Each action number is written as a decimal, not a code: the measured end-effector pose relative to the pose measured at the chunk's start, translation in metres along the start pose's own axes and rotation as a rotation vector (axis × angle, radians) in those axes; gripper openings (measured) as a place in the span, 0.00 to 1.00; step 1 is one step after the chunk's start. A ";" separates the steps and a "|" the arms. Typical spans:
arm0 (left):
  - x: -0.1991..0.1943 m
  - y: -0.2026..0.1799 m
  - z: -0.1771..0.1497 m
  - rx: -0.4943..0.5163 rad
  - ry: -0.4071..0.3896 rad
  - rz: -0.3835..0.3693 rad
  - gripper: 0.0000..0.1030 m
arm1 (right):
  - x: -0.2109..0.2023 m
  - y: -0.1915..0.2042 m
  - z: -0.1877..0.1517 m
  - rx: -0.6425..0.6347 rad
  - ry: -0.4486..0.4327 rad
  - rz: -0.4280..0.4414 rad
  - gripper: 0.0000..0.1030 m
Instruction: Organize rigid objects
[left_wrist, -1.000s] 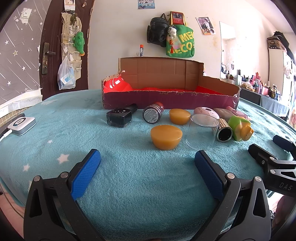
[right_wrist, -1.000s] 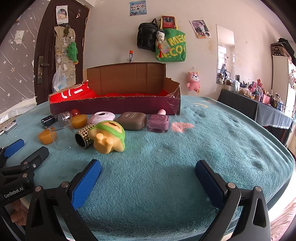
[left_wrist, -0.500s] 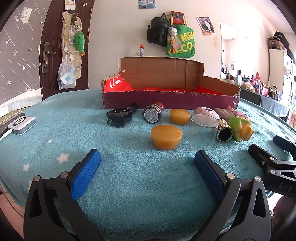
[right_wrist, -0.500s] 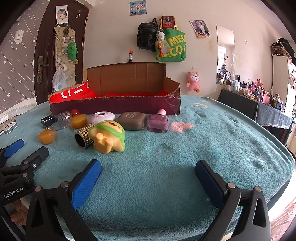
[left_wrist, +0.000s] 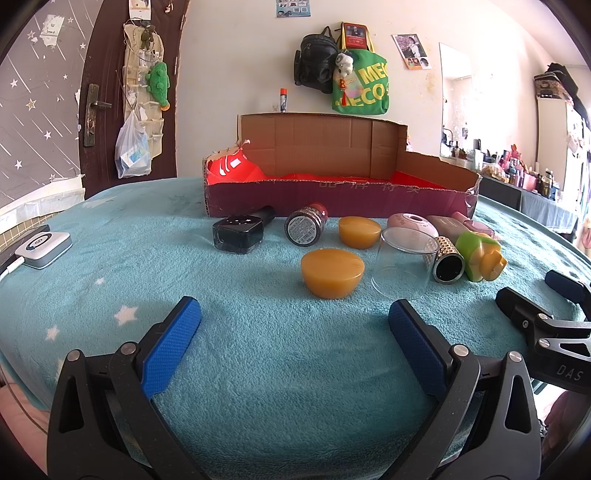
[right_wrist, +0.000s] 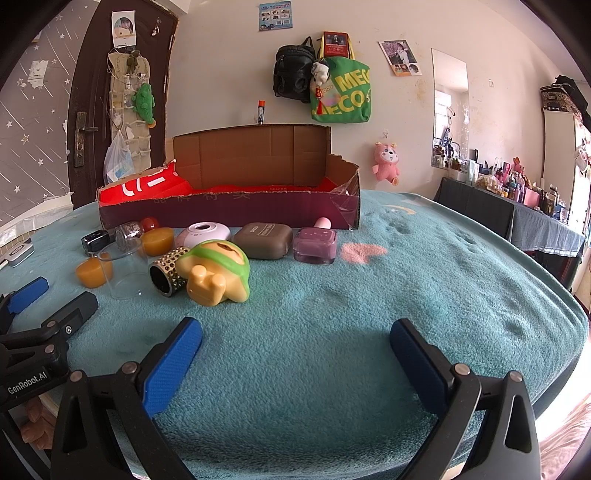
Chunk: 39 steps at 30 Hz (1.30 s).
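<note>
Left wrist view: the left gripper (left_wrist: 294, 314) hangs low over the teal blanket (left_wrist: 258, 350), blue pads spread wide, nothing between them.
Right wrist view: the right gripper (right_wrist: 295, 336) is likewise spread wide over bare blanket, holding nothing.
Box: a cardboard box (left_wrist: 332, 201) with a red lining sits at the far side of the blanket, its front wall low.
Row by the box: a black bottle (left_wrist: 240, 234) and a glitter jar (left_wrist: 306, 227) lie on their sides just in front of the box; a pink round case (right_wrist: 202, 234), a brown case (right_wrist: 264, 240) and a purple bottle (right_wrist: 314, 245) follow to the right.
Nearer items: two amber blocks (left_wrist: 332, 272), a clear cup (left_wrist: 402, 262) standing upside down, a perforated gold tube (left_wrist: 447, 258) and a green-and-yellow toy (right_wrist: 216, 271) touching the tube.
Off to the left: a small white device (left_wrist: 43, 248), well apart from the rest.
</note>
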<state>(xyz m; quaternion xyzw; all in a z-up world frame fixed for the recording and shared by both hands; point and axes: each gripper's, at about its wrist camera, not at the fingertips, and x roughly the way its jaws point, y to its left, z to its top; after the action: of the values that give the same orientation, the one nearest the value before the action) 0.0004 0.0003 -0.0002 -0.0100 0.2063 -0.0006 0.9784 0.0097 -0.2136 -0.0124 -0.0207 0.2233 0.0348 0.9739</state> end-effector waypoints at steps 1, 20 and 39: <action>0.000 0.000 0.000 0.000 0.000 0.000 1.00 | 0.000 0.000 0.000 0.000 0.000 0.000 1.00; 0.000 0.000 0.000 -0.001 0.001 0.000 1.00 | 0.000 0.000 0.000 0.000 -0.001 0.000 1.00; 0.003 0.007 0.014 -0.015 0.027 -0.028 1.00 | 0.001 -0.005 0.010 0.010 0.036 0.026 1.00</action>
<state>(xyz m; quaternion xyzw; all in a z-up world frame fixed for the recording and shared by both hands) 0.0084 0.0075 0.0116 -0.0202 0.2194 -0.0126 0.9753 0.0152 -0.2183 -0.0032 -0.0134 0.2411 0.0462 0.9693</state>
